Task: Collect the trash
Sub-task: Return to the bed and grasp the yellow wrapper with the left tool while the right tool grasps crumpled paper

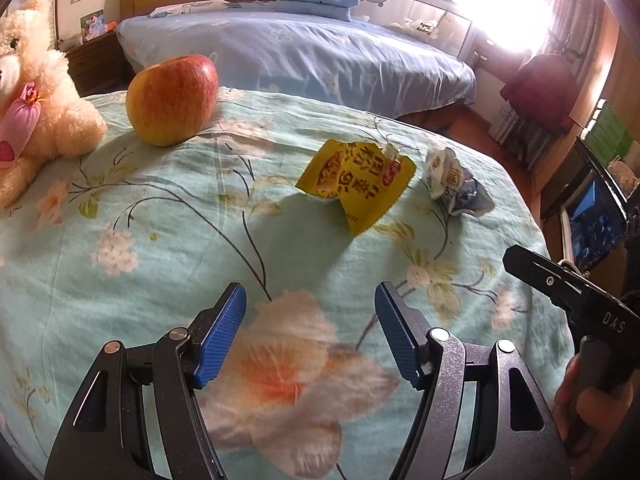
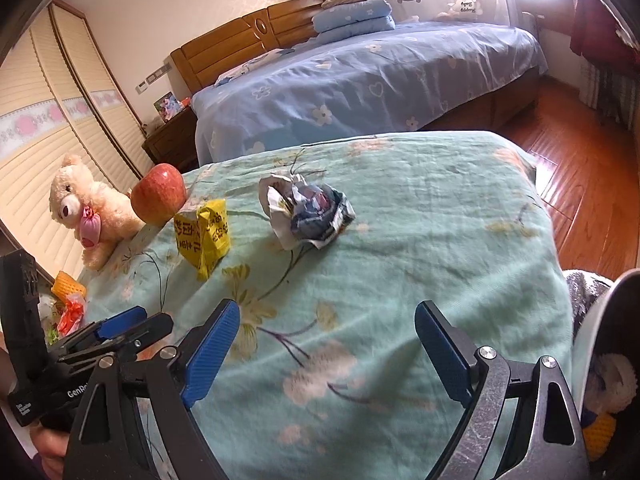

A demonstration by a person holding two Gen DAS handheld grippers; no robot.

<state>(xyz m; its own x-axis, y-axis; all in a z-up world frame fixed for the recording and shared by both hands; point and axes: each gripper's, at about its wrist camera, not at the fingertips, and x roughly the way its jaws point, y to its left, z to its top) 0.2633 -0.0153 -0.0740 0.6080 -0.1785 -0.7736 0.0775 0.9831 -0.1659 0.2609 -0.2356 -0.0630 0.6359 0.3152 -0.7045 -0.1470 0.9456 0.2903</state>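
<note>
A yellow snack wrapper [image 1: 357,181] lies on the floral green bedspread [image 1: 160,240]; it also shows in the right wrist view [image 2: 205,234]. A crumpled white and blue wrapper [image 1: 456,182] lies just right of it, also in the right wrist view [image 2: 308,210]. My left gripper [image 1: 310,304] is open and empty, above the bedspread, short of the yellow wrapper. My right gripper [image 2: 326,324] is open and empty, short of the crumpled wrapper. Part of the right gripper shows in the left wrist view [image 1: 560,288], and the left gripper shows in the right wrist view [image 2: 120,324].
A red-yellow apple [image 1: 172,100] and a cream teddy bear [image 1: 36,92] sit at the far left of the bedspread. Colourful trash [image 2: 66,304] lies beside the bed at left. A blue bed [image 1: 300,52] stands behind. Wooden floor [image 2: 580,160] is at right.
</note>
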